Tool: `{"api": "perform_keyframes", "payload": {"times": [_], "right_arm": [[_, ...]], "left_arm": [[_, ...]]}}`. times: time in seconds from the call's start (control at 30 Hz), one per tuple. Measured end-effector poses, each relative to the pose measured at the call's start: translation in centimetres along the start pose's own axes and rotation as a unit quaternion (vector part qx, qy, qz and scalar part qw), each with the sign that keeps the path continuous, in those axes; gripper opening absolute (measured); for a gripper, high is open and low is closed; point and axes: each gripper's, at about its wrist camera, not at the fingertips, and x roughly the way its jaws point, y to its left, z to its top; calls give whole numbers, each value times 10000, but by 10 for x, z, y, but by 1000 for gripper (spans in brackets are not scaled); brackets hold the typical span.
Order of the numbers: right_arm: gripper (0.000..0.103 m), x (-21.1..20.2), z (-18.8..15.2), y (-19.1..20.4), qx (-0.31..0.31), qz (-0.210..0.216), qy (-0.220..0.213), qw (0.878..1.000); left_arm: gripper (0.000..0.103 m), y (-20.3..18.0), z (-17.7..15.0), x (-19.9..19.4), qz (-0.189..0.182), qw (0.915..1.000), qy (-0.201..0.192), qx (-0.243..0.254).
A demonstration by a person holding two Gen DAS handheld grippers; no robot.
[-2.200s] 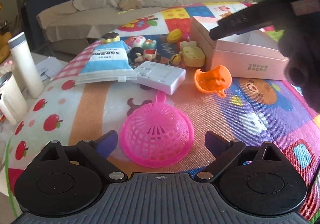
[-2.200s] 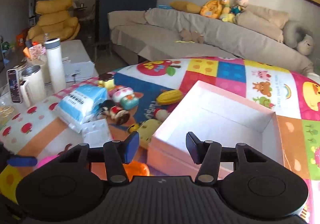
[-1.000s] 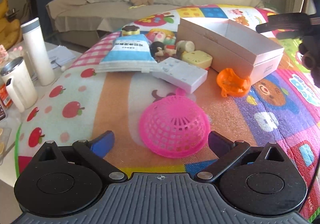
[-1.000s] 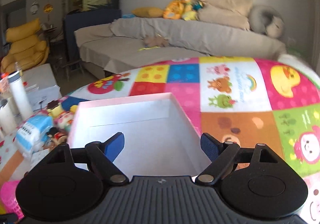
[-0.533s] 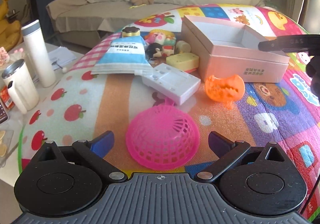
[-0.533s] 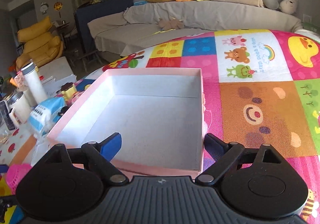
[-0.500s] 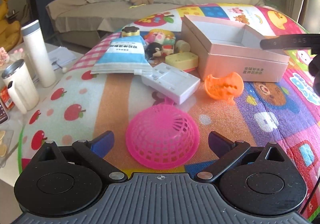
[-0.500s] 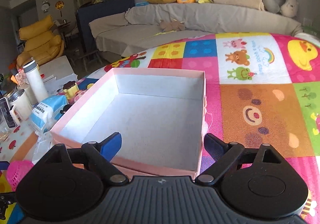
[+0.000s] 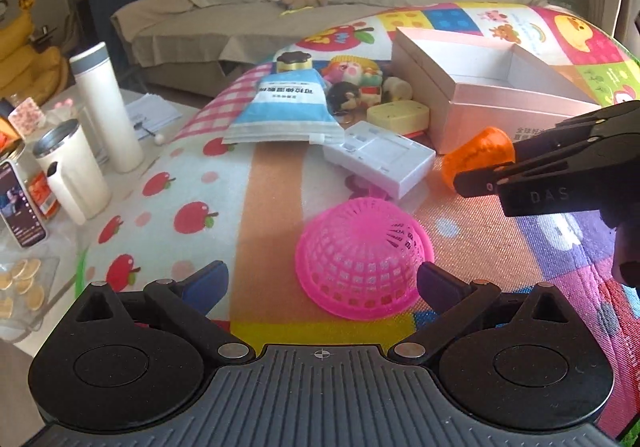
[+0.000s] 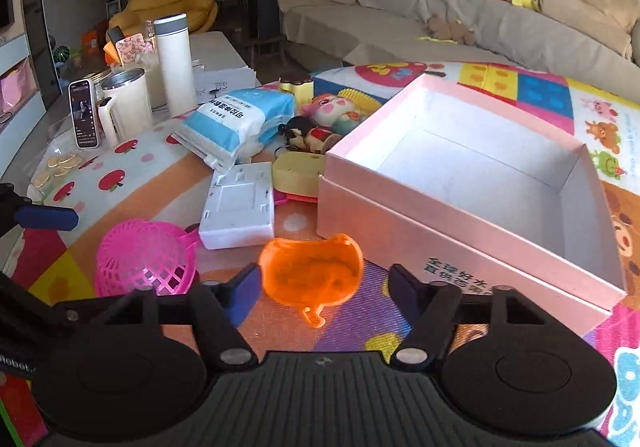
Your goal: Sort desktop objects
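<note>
Ahead of your right hand-held gripper (image 10: 324, 283), just past its right fingertip, stands the open pink cardboard box (image 10: 432, 231) with a bare white inside, resting on the colourful patchwork play mat (image 10: 532, 87) that covers the bench. Ahead and to the left lies the flat white plastic electrical panel (image 10: 239, 207), and beyond it the blue-and-white soft tissue pack (image 10: 236, 119). A pale yellow soap-like block (image 10: 296, 171) sits between the panel and the box wall, with small cartoon figurines (image 10: 320, 123) crowded behind it. Further left, off the mat, stand a tall white flask (image 10: 175, 59), a cream steel-rimmed mug (image 10: 124, 103) and an upright phone (image 10: 84, 113).

Your right hand-held gripper is spread wide around the translucent orange plastic toy cup (image 10: 310, 273), which lies on its side with the opening facing you. The left blue pad (image 10: 244, 291) looks to be touching or almost touching the cup's side; the right pad stands clear of it. Nothing is gripped.

Your left hand-held gripper (image 9: 322, 281) is also wide apart and holds nothing. The upturned pink plastic mesh basket (image 9: 362, 257) sits dome-up on the mat between its fingertips, closer to the right one, though contact cannot be made out. The white panel (image 9: 380, 163) lies beyond the basket.
</note>
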Motion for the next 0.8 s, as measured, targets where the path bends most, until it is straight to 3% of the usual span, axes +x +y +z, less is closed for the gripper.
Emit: {"api": "perform_keyframes", "payload": {"times": [0.03, 0.1, 0.23, 0.33, 0.37, 0.4, 0.47, 0.57, 0.63, 0.7, 0.73, 0.8], "right_arm": [[39, 2, 1, 1, 22, 62, 78, 9999], [27, 0, 1, 1, 7, 102, 148, 9998], [17, -16, -6, -3, -127, 9, 118, 9999], [17, -32, -11, -11, -115, -4, 130, 9998], [17, -36, -12, -13, -108, -29, 126, 9999], [17, -39, -14, -15, -104, -53, 112, 9999], [18, -44, -16, -19, -69, -77, 34, 9999], [32, -45, -16, -21, 59, -28, -46, 10000], [55, -43, -14, -21, 180, 31, -127, 9998], [65, -37, -12, -19, 270, 85, -150, 9995], [65, -32, -10, -17, 304, 124, -135, 9994], [65, -22, -7, -13, 319, 216, -93, 9992]], "left_arm": [[103, -1, 0, 0, -37, 10000, -14, 6], [103, -6, 2, 3, -127, 9999, -55, 17], [103, -21, 7, 8, -218, 9994, -236, 161], [101, -33, 9, 10, -130, 9985, -376, 384], [94, -36, 9, 11, -102, 9982, -400, 443], [80, -38, 9, 11, -76, 9980, -384, 488], [78, -38, 7, 11, -39, 9982, -355, 491], [78, -34, 1, 2, -125, 9982, -327, 494], [78, -33, -5, -6, -229, 9980, -266, 533], [78, -32, -13, -15, -364, 9973, -221, 606], [79, -32, -16, -19, -446, 9967, -208, 638], [91, -32, -20, -24, -563, 9962, -183, 642]]}}
